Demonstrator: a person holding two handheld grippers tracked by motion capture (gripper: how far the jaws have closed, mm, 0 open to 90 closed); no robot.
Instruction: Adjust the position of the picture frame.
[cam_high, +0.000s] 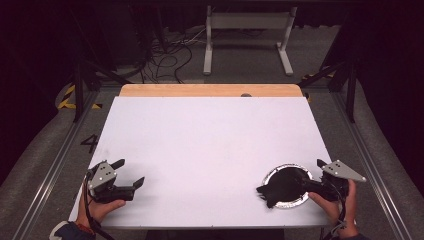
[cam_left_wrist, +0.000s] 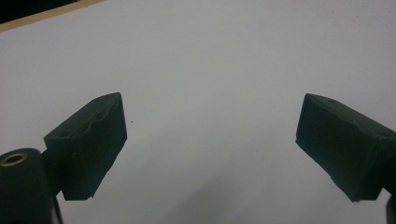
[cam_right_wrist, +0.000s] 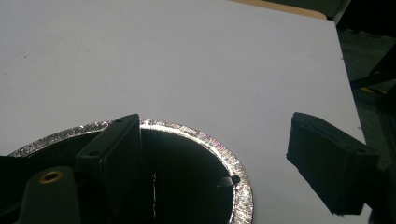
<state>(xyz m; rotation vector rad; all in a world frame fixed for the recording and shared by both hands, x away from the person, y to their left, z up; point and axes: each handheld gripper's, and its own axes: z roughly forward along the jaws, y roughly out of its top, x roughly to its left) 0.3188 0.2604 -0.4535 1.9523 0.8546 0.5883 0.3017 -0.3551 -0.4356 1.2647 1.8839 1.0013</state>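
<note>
So the round foil pan (cam_high: 286, 186) sits near the front right corner of the white table (cam_high: 210, 145), dark inside with a shiny crinkled rim. Something black sticks out past its left edge, can't really tell what that is. The right gripper (cam_high: 314, 175) is right at the pan: in the right gripper view 1 jaw hangs over the pan's dark inside and the other is out over bare table beyond the rim (cam_right_wrist: 240, 179), so the rim sits between them. Jaws are spread wide, not squeezing anything. The left gripper (cam_high: 129, 173) is way over at the front left, well apart from the pan, also wide open with just plain table between its 2 jaws.
</note>
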